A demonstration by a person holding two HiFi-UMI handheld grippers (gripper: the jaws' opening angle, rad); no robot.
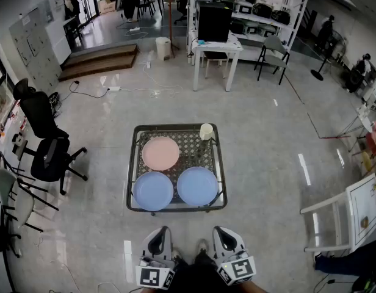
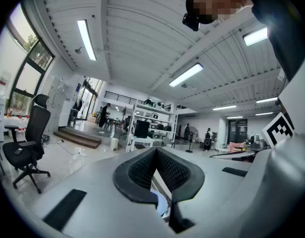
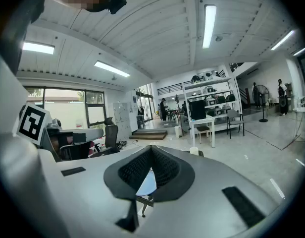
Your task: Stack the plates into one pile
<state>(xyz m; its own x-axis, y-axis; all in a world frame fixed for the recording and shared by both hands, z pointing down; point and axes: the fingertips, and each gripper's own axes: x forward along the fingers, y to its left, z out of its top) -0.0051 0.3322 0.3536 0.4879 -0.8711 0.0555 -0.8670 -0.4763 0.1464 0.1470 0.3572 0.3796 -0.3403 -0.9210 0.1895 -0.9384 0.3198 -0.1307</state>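
Note:
Three plates lie apart on a low mesh-topped table (image 1: 176,127): a pink plate (image 1: 160,153) at the back left, a blue plate (image 1: 153,191) at the front left and another blue plate (image 1: 198,185) at the front right. My left gripper (image 1: 161,231) and right gripper (image 1: 220,230) hang side by side near my body, short of the table's front edge, both shut and holding nothing. In the left gripper view the left gripper (image 2: 156,152) has its jaws together, with a sliver of blue plate (image 2: 160,202) below. The right gripper (image 3: 151,150) looks the same, over a blue plate (image 3: 146,182).
A pale cup (image 1: 206,131) stands at the table's back right corner. Black office chairs (image 1: 47,151) stand at the left and a white chair (image 1: 353,212) at the right. A white desk (image 1: 215,47) and wooden steps (image 1: 99,60) lie farther back, with cables on the floor.

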